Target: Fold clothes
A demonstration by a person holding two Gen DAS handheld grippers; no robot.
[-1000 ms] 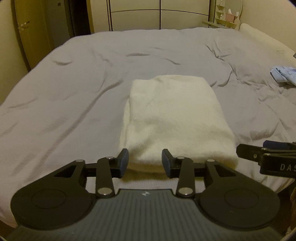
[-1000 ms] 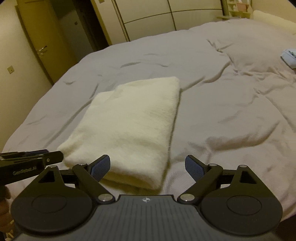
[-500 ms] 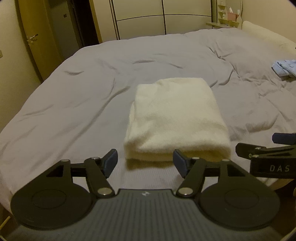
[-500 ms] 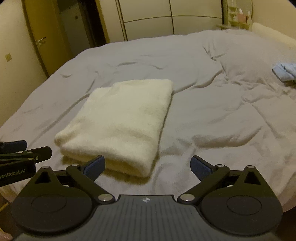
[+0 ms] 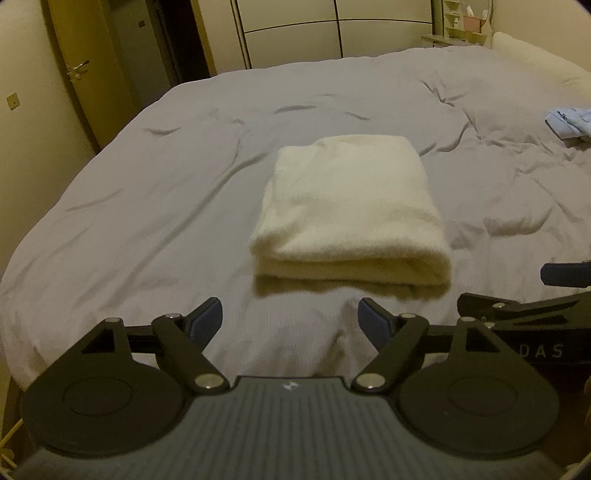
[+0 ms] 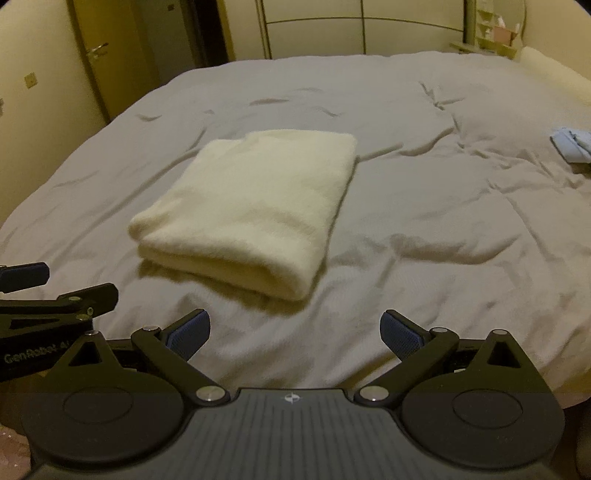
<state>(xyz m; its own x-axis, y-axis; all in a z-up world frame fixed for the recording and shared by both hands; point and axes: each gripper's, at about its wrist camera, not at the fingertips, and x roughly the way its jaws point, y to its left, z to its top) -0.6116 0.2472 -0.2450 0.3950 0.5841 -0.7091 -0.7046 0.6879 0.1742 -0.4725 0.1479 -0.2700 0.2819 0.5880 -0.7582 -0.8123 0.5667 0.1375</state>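
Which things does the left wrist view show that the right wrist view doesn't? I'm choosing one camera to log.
Only the left wrist view shows the left gripper head-on, jaws open and empty, with the right gripper at its right edge. Only the right wrist view shows the right gripper head-on, open and empty, with the left one at its left edge. Both show the folded cream garment lying flat on the grey duvet, the blue cloth at far right, the wardrobe and the door.

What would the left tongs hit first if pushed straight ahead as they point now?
Probably the near folded edge of the cream garment: the open left tongs aim at it over bare grey duvet. Their height above the duvet is unclear.
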